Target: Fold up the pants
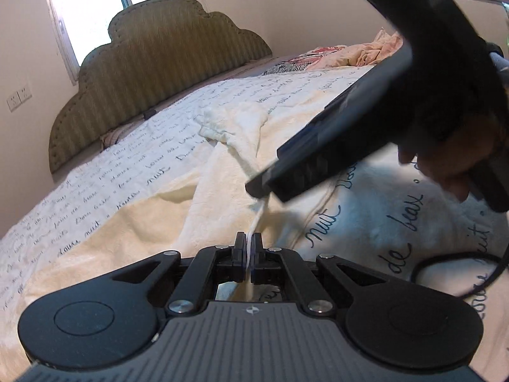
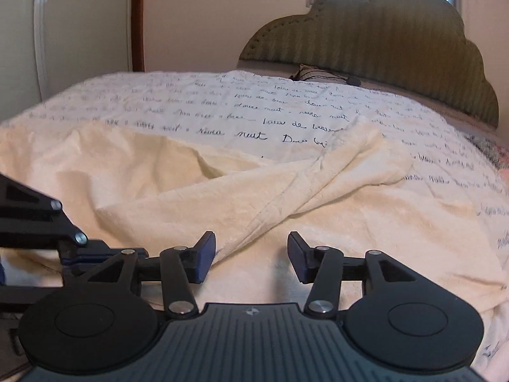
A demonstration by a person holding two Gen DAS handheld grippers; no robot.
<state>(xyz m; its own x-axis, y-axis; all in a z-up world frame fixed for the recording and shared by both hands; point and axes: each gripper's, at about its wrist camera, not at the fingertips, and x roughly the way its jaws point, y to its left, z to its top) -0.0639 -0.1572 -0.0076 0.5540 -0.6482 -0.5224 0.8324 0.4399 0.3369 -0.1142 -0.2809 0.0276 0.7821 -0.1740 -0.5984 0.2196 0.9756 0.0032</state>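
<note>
Left wrist view: left gripper pinches a thin edge of the cream pants, apparently anchoring it. Right gripper, jaws spread and empty, hovers over the pants spread toward twelve o'clock on the script-printed bedspread.

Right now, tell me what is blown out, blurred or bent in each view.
Left wrist view: the window is blown out white, and the right gripper crossing close to the lens is dark and smeared. Right wrist view: the bed bulges under fisheye curvature, and its printed script softens toward the frame edges.
</note>
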